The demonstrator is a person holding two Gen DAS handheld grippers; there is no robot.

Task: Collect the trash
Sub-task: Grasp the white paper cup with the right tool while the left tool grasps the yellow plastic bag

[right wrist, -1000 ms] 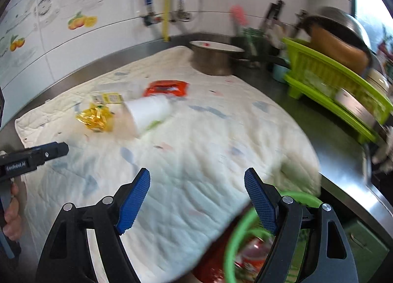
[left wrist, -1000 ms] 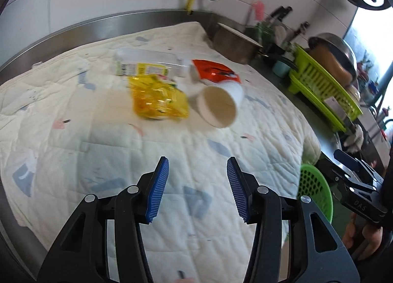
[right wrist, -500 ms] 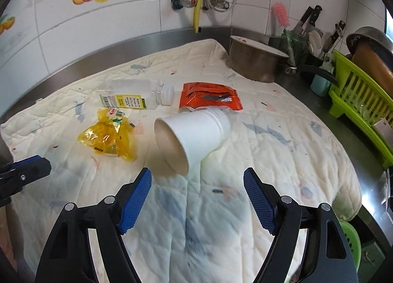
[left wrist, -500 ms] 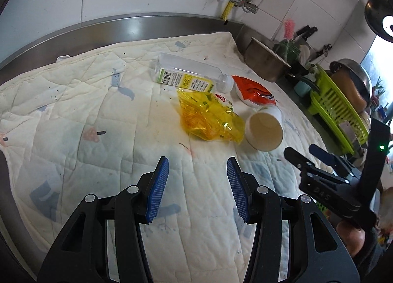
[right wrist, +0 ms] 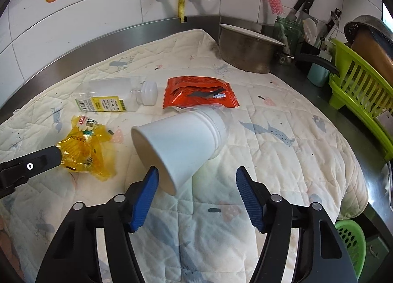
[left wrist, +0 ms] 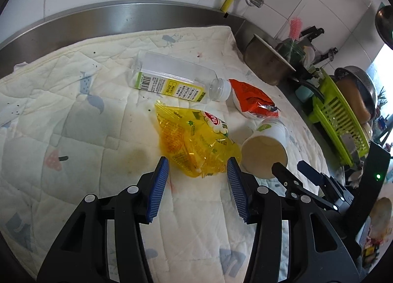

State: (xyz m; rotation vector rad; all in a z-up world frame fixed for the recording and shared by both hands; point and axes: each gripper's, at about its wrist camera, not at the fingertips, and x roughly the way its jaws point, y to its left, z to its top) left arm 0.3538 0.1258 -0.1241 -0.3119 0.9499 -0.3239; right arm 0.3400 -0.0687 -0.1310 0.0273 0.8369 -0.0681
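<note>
On a quilted cloth [left wrist: 73, 120] lie a yellow plastic wrapper [left wrist: 196, 145], a clear empty bottle [left wrist: 172, 79], a red snack packet [left wrist: 253, 101] and a white paper cup [left wrist: 267, 150] on its side. My left gripper [left wrist: 196, 172] is open, its tips at the near end of the yellow wrapper. My right gripper [right wrist: 196, 177] is open, its tips on either side of the near rim of the cup [right wrist: 179, 145]. The right wrist view also shows the wrapper [right wrist: 86, 150], bottle [right wrist: 115, 97] and packet [right wrist: 199, 95].
A steel pot [right wrist: 248, 49] stands at the back right of the cloth. A green dish rack [right wrist: 361, 86] with bowls stands further right, with a utensil jar [right wrist: 287, 29] behind. A green basket [right wrist: 351, 241] sits below the counter edge. Tiled wall and pipes are behind.
Both grippers have moved forward toward the trash. The left one now reaches the yellow wrapper and the right one reaches the cup. Both stay open.
</note>
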